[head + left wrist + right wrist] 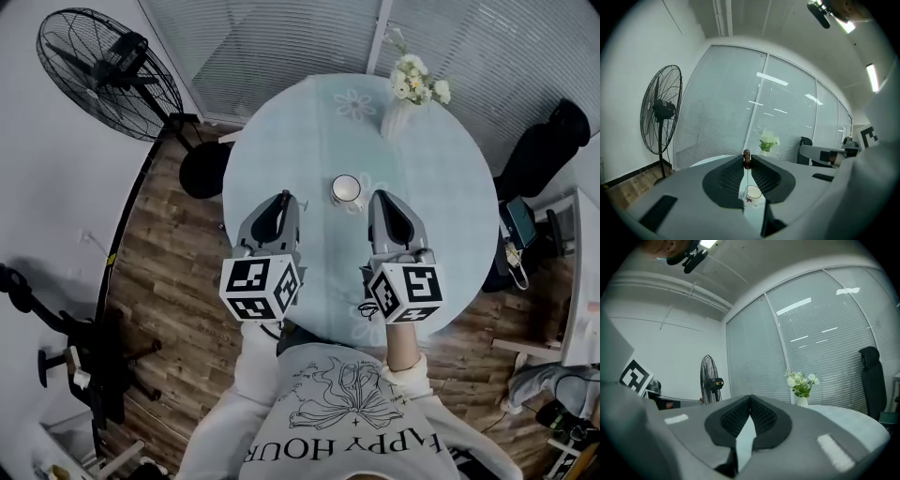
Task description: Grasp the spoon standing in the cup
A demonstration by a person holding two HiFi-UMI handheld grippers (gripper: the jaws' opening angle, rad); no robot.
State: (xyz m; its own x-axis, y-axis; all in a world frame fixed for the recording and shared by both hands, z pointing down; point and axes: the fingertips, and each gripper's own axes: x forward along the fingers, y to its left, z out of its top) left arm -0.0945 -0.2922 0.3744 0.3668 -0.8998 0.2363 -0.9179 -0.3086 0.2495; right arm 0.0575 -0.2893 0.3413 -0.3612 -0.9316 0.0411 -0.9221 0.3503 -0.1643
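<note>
Over the table's [291,141] near edge, a person holds two grippers side by side, both roughly level and pointing toward the far edge. The left gripper [746,155] is clamped at its jaw tips on the brown handle end of the spoon [746,162]. The spoon's thin shaft runs down toward the white cup [753,194] at the table's centre; whether its bowl sits inside is unclear. The right gripper [750,397], jaws together and empty, hovers to the cup's right. A vase of flowers [412,89] stands near the far edge.
</note>
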